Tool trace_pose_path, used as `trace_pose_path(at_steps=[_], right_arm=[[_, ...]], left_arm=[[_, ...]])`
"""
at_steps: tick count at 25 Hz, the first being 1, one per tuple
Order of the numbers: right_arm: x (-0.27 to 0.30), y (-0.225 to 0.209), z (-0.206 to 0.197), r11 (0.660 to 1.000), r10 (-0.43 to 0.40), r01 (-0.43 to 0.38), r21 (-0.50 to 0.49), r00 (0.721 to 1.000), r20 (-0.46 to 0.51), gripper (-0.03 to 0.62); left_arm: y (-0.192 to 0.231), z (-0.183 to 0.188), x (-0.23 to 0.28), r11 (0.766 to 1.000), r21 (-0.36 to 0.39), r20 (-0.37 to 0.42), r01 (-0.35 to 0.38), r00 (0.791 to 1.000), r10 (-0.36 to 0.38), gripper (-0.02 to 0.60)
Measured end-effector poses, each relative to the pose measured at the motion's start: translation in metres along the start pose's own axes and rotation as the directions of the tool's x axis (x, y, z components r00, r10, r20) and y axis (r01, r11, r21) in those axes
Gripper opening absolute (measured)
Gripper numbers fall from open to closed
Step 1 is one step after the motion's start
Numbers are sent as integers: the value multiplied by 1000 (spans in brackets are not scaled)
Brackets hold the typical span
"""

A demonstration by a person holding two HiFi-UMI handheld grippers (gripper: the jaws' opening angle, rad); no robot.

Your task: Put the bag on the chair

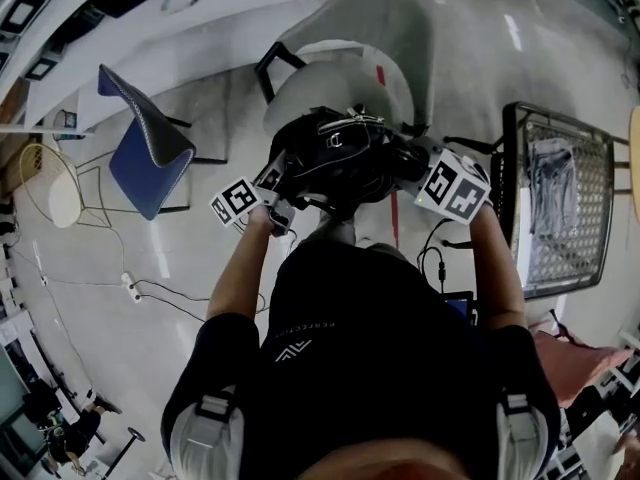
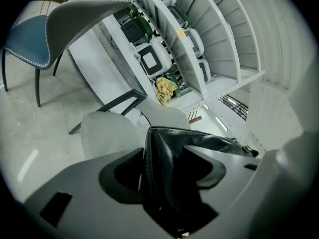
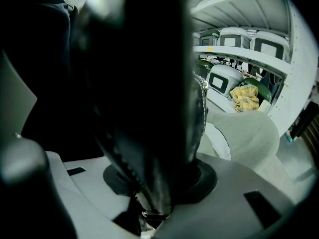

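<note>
Head view: blue chair (image 1: pixel 140 163) standing left, mesh rack (image 1: pixel 566 203) right; left gripper (image 1: pixel 285 180) and right gripper (image 1: pixel 405 164) are pinching the bag (image 1: pixel 340 156) over the grey chair (image 1: pixel 345 80).

Pale glossy floor (image 1: pixel 150 338) is carrying a grey chair (image 1: pixel 370 38) at upper centre, a blue chair (image 1: pixel 140 163) at upper left, a mesh-topped frame (image 1: pixel 565 198) at right, and a white cable (image 1: pixel 131 287) lying at centre left.

A white logo and a line of faint lettering (image 1: pixel 300 331) cross the person's black shirt (image 1: pixel 380 388) (too small to read); nothing else is legible.
</note>
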State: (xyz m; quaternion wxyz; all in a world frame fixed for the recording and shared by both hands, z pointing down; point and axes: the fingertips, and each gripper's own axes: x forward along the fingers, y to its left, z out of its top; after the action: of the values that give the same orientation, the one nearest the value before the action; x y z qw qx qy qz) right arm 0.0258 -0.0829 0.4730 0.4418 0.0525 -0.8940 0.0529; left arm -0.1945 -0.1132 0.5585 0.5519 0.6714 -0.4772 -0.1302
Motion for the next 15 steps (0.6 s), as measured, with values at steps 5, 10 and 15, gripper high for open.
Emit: trace_pose_path(at_steps=[5, 10, 15], right_arm=[[11, -23, 6, 999, -4, 3, 46, 1000, 1, 166], [18, -44, 9, 996, -13, 14, 86, 1000, -10, 166], [24, -61, 10, 993, -36, 39, 115, 999, -30, 166]], left_arm=[[7, 22, 24, 1000, 10, -44, -3, 999, 4, 252], [12, 37, 49, 1000, 10, -83, 5, 997, -5, 252], [19, 48, 74, 1000, 8, -119, 28, 993, -27, 252]])
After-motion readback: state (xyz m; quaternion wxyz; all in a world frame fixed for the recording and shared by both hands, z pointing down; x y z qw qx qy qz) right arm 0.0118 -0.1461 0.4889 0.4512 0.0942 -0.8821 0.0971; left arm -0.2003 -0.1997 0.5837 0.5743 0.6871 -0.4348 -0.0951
